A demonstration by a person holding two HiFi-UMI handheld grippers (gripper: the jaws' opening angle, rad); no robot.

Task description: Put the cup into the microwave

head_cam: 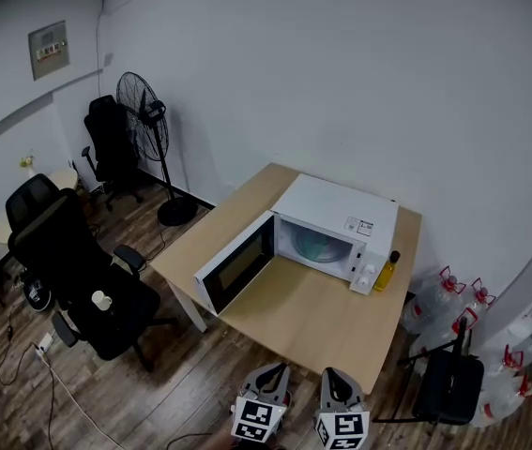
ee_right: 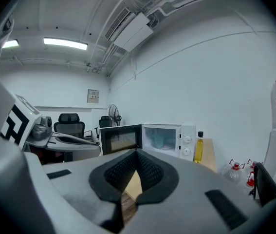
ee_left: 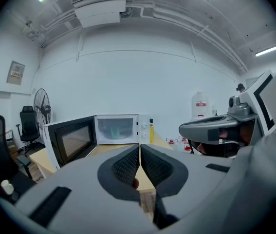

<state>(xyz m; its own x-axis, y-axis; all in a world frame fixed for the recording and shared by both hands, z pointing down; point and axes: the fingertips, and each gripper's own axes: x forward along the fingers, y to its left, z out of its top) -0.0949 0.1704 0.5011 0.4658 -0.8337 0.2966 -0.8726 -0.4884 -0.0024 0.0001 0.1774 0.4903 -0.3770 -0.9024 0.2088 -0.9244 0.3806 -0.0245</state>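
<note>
A white microwave (head_cam: 341, 209) stands at the far side of the wooden table (head_cam: 312, 322), its door (head_cam: 237, 265) swung wide to the left. A pale teal cup (head_cam: 312, 244) stands inside the cavity; the left gripper view has the cup (ee_left: 114, 129) behind the open door (ee_left: 72, 140), and the right gripper view has the cup (ee_right: 162, 138) too. My left gripper (head_cam: 273, 371) (ee_left: 139, 152) and right gripper (head_cam: 333, 373) (ee_right: 137, 152) hover side by side off the table's near edge, both pointing at the microwave. Each is shut with nothing between its jaws.
A yellow bottle (head_cam: 387, 272) stands right of the microwave. Black office chairs (head_cam: 87, 279) sit left of the table, one with a small white cup (head_cam: 102, 300) on its seat. A floor fan (head_cam: 148, 120) stands at the back left, water jugs (head_cam: 453, 307) and a black stool (head_cam: 448, 387) to the right.
</note>
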